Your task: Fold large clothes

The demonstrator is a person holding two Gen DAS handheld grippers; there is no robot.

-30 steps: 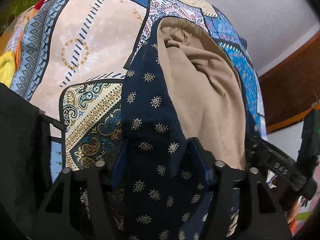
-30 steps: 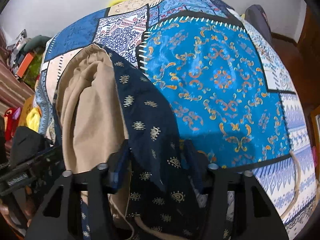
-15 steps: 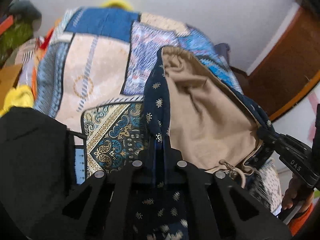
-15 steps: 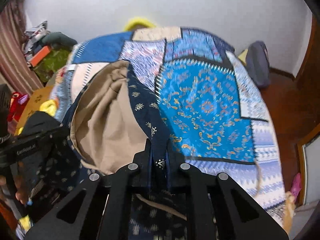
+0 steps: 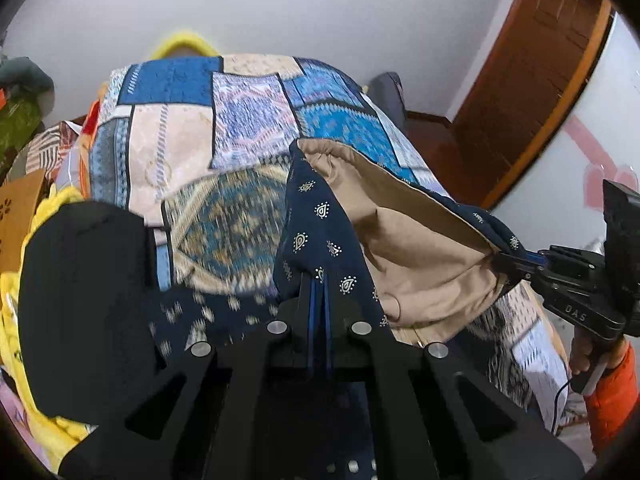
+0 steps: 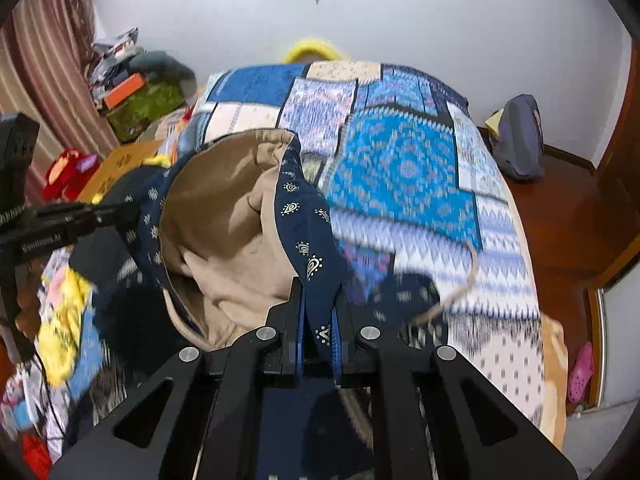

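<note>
Lifting together, both grippers now raise the navy printed garment [image 5: 320, 220] off the patchwork bedspread [image 5: 248, 128], where a second ago their jaws stood spread around it lying flat. The left gripper [image 5: 319, 280] is pinched tight on one edge at lower centre; the right gripper [image 6: 319, 304] clamps the other. Its tan lining [image 6: 224, 216] sags open between them, so spreading comes next, I judge.
</note>
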